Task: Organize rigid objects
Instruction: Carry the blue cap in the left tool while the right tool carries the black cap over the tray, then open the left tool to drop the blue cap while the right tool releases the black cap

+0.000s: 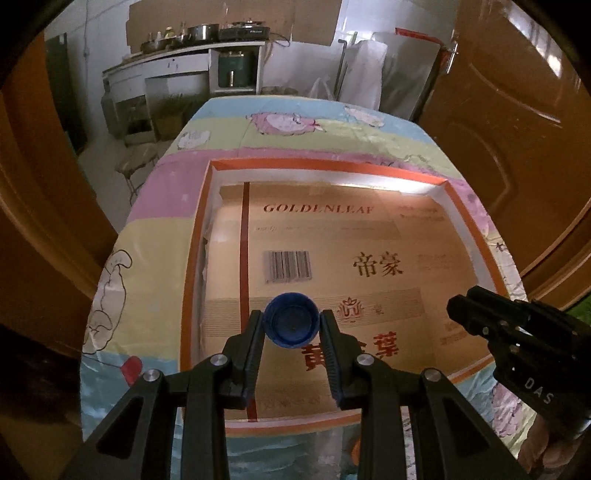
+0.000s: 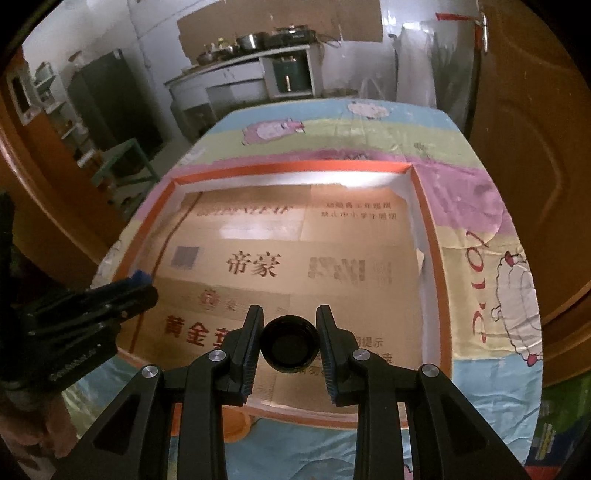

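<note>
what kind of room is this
Most likely a home kitchen or utility room: metal pots crowd a white counter at the back, wooden doors stand at the sides, and a table under a cartoon-print cloth carries a shallow cardboard tray.

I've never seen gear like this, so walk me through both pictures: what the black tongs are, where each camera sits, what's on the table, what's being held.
A person holds a hand-operated gripper in each hand; no robot is involved. Each picture comes from a wide-angle camera mounted on one gripper, looking along its two fingers. In the left camera's picture, the left gripper pinches a blue bottle cap, and the right gripper shows at the side. In the right camera's picture, the right gripper pinches a black bottle cap. Both hang over a shallow orange-rimmed box lined with printed cardboard, on a pastel cartoon tablecloth.
</note>
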`<state>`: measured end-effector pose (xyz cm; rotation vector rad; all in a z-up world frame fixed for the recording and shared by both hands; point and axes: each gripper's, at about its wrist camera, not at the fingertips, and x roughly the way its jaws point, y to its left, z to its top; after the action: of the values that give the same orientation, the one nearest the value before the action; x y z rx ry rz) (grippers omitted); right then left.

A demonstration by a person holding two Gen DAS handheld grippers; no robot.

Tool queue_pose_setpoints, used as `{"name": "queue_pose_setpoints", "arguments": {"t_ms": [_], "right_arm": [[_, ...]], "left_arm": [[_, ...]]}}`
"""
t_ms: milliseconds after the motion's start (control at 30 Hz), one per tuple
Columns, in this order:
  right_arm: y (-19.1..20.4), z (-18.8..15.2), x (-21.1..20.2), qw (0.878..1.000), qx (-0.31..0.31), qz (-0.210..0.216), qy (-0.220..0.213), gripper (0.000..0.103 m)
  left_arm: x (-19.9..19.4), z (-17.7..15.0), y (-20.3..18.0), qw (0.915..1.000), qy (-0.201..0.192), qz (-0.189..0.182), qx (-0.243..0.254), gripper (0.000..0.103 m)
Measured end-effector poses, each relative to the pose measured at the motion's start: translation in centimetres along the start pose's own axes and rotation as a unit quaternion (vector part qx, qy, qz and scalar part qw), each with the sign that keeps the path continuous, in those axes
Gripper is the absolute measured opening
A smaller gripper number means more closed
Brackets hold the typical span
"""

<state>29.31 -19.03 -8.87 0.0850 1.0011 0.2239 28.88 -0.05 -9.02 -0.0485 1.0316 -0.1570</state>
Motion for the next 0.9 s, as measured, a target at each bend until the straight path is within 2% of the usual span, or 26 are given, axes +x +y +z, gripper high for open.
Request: {"name": "queue_pose_setpoints", "arguments": {"t_ms": [400,800,900], "right_arm": [[-0.3,-0.6,2.0,0.999,0.002,-0.027,0.021,0.03],[-0.4,-1.2,2.6,0.999,-0.001,-0.036,0.018,0.03],[-0.3,-1.3,2.7,0.999,-0.005,-0.039,0.016,0.03]], "left_arm": [[1.6,-0.8,0.2,0.9999,0.012,0.004,0.004,0.031],[2.0,-1.3,-0.1,0.9996,-0.012,0.013,0.021,0.031],[2.1,-1.6,-0.6,0.9988,-0.019,0.023,0.038,0.031]]}}
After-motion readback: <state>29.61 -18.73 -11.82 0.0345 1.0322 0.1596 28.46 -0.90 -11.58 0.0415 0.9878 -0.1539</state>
